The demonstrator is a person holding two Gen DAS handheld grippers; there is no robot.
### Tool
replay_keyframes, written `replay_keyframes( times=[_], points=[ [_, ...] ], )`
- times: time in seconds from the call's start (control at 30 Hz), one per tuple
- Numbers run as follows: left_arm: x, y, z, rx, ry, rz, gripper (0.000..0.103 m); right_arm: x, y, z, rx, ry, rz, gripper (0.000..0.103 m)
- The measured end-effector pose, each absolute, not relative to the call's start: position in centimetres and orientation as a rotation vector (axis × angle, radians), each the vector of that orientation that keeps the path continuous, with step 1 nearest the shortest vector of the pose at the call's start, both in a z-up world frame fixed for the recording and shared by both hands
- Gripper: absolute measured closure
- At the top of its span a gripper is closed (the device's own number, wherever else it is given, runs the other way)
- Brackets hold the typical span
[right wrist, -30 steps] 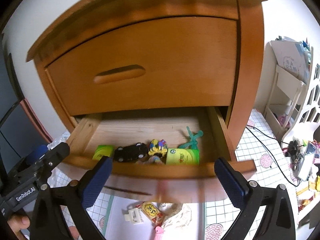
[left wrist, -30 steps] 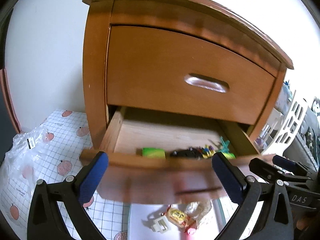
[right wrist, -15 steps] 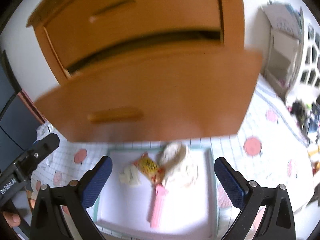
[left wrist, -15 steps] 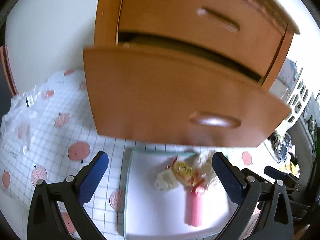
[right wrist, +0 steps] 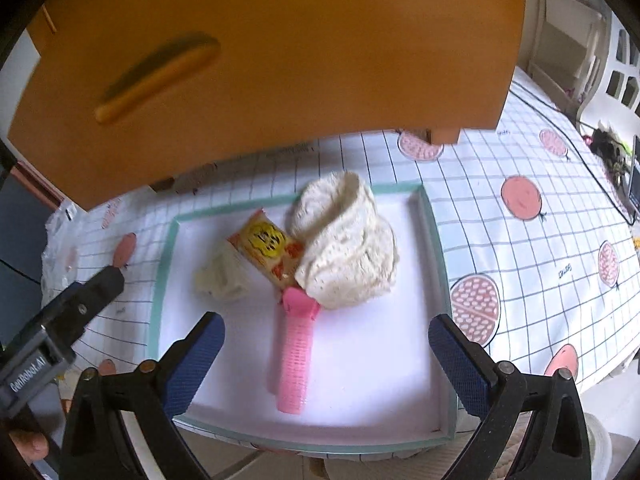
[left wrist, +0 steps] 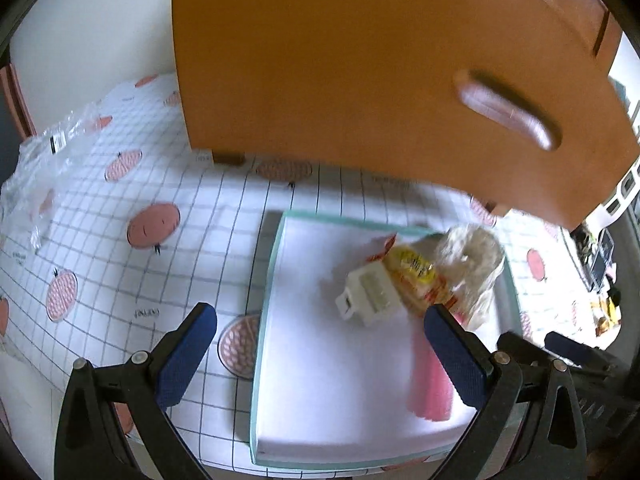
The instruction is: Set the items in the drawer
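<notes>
Now that both cameras have swung down off the open drawer [right wrist: 280, 60] onto the tray [right wrist: 434, 240], I'm lining up the next pick. Right gripper [right wrist: 326, 354] and left gripper [left wrist: 320, 344] both gape wide, empty — pink roller [right wrist: 296, 356] sits right between the right fingers (easy grab), knit cloth [right wrist: 348, 240] just ahead.

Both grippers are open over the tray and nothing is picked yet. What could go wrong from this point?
1. The pink comb has its head tucked under the cream knitted cloth, so lifting either may drag the other.
2. The snack packet and the white plastic piece lie touching; the open right gripper might catch both.
3. The drawer front overhangs the tray, so a rising gripper could knock it.
</notes>
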State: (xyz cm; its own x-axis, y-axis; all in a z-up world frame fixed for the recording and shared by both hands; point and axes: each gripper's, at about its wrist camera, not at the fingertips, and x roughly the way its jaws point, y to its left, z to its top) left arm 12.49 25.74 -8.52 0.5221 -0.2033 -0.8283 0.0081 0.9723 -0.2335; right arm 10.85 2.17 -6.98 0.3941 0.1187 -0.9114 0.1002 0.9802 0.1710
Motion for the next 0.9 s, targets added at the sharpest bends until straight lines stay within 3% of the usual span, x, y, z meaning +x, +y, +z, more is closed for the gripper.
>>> replay_keyframes(
  times=[0.4, 0.73, 0.9],
  points=[
    [11.4, 21.9, -12.2, -0.166, 1.135, -0.241, 0.000, 12.1, 0.4, -9.3, 0.370, 1.230, -0.011, 0.000],
    [11.3, 17.9, -13.1, -0.122, 1.172, -0.333, 0.000, 13.1, -0.6, -10.3, 0.457, 1.186, 0.020, 0.016],
    [11.6, 16.4, -13.6, -0.112, 1.188, -0.354, 0.000, 13.6, -0.4, -10.6, 0.459, 1.167, 0.052, 0.018]
  ],
)
